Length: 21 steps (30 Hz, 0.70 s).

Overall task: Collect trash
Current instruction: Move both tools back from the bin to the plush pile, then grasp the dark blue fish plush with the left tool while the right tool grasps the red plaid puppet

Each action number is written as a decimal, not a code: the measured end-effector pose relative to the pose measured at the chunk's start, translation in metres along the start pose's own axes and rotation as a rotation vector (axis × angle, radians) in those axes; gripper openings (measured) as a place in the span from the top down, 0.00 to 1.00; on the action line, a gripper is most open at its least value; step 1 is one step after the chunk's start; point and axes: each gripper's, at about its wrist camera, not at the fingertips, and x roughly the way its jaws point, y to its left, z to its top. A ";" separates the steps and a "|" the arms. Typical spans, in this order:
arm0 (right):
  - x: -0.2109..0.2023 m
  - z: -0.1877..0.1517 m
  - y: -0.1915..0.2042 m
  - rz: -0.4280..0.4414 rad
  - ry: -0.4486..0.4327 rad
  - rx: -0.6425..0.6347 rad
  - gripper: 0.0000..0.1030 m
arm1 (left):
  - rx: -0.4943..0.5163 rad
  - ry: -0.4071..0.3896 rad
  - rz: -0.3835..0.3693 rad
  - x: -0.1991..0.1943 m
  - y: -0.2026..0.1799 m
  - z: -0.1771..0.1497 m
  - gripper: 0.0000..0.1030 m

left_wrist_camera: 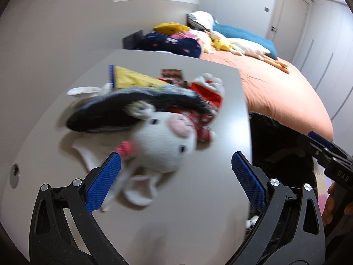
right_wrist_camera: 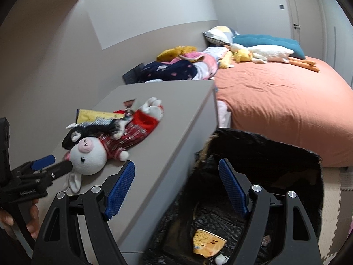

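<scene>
Two tongs are seen, each held in a person's hand, and both stand released with nothing between their blue pads. The left tongs [left_wrist_camera: 176, 174] are aimed down at a grey table [left_wrist_camera: 198, 187], with a stuffed pig [left_wrist_camera: 163, 141] lying just ahead of the spread jaws; whether the left pad touches the pig's ear cannot be told from the blur. The pig is dressed in red plaid, and a dark stuffed toy [left_wrist_camera: 123, 108] lies across its head. Behind these, a yellow snack bag [left_wrist_camera: 130, 78] and a small dark red wrapper [left_wrist_camera: 172, 74] are seen on the table, beside a red and white stuffed toy [left_wrist_camera: 209, 88].

The right tongs [right_wrist_camera: 176, 187] are held over the table's edge and the mouth of a bin lined with a black bag [right_wrist_camera: 264, 154], which stands on the floor between the table and a bed [right_wrist_camera: 286, 101]. At the bottom of the bag a yellow snack packet [right_wrist_camera: 207, 243] and a small white scrap [right_wrist_camera: 220, 259] are seen. The bed is covered in an orange sheet, and soft toys and pillows are piled at its far end.
</scene>
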 end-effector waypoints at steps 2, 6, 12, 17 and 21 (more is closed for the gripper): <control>0.006 0.000 0.010 0.016 0.008 -0.015 0.23 | -0.017 -0.007 0.020 -0.004 0.013 0.000 0.06; 0.021 0.002 0.031 0.057 0.026 -0.049 0.23 | -0.072 -0.016 0.059 -0.010 0.045 0.000 0.06; 0.041 0.004 0.063 0.134 0.050 -0.103 0.23 | -0.131 -0.014 0.086 -0.006 0.082 0.006 0.06; 0.058 0.005 0.087 0.193 0.070 -0.145 0.20 | -0.143 -0.006 0.069 0.007 0.098 0.020 0.06; 0.065 0.007 0.096 0.202 0.078 -0.164 0.19 | -0.144 0.011 0.006 0.026 0.106 0.036 0.06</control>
